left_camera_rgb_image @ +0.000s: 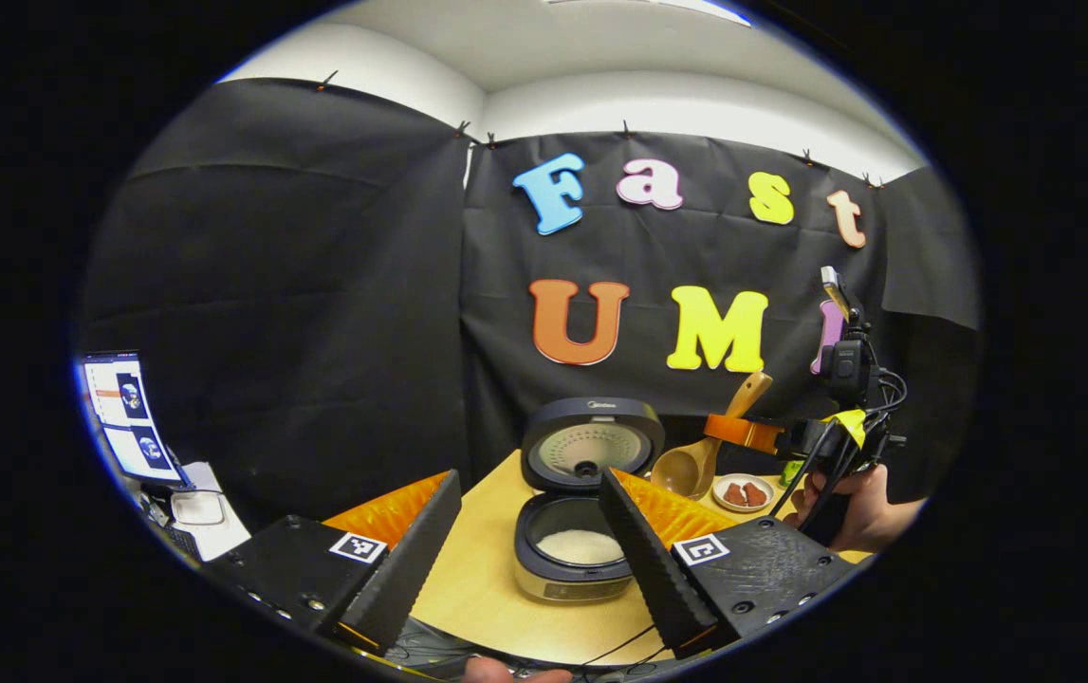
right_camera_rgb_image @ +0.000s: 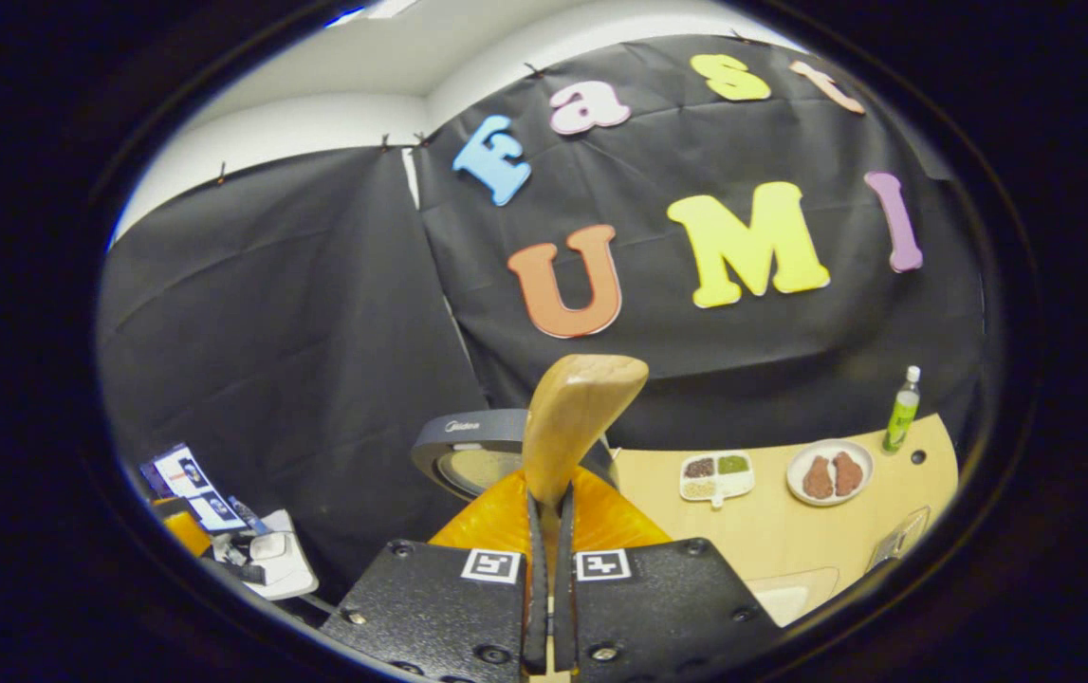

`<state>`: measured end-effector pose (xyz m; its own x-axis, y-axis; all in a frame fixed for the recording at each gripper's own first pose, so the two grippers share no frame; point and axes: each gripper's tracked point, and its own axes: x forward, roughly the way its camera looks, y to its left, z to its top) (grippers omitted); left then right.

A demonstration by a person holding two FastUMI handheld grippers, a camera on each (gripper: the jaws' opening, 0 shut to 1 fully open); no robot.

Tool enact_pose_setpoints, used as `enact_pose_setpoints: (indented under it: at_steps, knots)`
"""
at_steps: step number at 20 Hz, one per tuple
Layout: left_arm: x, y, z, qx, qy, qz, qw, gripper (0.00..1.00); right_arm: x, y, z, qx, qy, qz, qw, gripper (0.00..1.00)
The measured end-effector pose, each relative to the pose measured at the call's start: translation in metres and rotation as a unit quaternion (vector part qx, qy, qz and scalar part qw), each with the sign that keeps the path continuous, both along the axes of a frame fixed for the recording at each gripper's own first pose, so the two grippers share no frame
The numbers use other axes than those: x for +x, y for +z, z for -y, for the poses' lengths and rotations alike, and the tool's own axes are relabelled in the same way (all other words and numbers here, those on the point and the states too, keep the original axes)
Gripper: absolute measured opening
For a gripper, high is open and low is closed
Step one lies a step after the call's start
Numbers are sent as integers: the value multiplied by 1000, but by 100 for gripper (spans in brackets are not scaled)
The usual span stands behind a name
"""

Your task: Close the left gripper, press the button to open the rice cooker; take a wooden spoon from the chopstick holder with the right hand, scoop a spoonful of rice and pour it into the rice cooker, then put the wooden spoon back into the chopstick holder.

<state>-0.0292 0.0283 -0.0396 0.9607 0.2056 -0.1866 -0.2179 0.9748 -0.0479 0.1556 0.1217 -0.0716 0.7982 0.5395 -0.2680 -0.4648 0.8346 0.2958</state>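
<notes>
Left gripper view, item one: rice cooker [left_camera_rgb_image: 574, 531], lid raised upright, standing near the middle of the round wooden table [left_camera_rgb_image: 477, 579]. White rice [left_camera_rgb_image: 581, 546] lies in the inner pot. A small brand mark sits on the lid's top rim, too small to read with confidence.

Item two: left gripper [left_camera_rgb_image: 529, 555], fingers spread wide apart, one on each side of the cooker, holding nothing.

Item three: wooden spoon [left_camera_rgb_image: 691, 460], bowl hanging low just beside the raised lid, handle slanting up and to the right. The right gripper [left_camera_rgb_image: 743, 432] pinches the handle partway up; a hand [left_camera_rgb_image: 861, 512] holds that gripper from below.

Item four: small white plate [left_camera_rgb_image: 743, 492] with two reddish-brown pieces, toward the table's far right edge, behind the spoon.

Item five: a lit screen [left_camera_rgb_image: 126, 417] at far left, off the table.

Right gripper view, item one: right gripper [right_camera_rgb_image: 548, 531], fingers pressed nearly together on the spoon handle [right_camera_rgb_image: 577, 417], whose rounded end rises above them.

Item two: cooker lid [right_camera_rgb_image: 468, 446] behind the handle, brand lettering on its rim small and not legible with certainty.

Item three: divided white dish [right_camera_rgb_image: 716, 474] with dark, green and pale portions, mid-table.

Item four: round plate [right_camera_rgb_image: 828, 471] of two brown pieces, beside the dish.

Item five: green bottle [right_camera_rgb_image: 902, 410] with white cap, upright near the table's far right edge; label unreadable.
</notes>
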Motion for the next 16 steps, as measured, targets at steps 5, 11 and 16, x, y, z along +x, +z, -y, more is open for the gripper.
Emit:
enact_pose_setpoints:
  at_steps: [5,11,16]
  knots:
    - [27,1,54,0,-69,3,998,94,14,5,100,6,-82,-2,997,8]
    - [54,3,101,-7,-118,7,993,95,27,-3,239,-4,-195,-12,981,8]
    - [87,3,129,-15,-136,3,991,95,40,-29,346,-32,-275,-24,961,8]
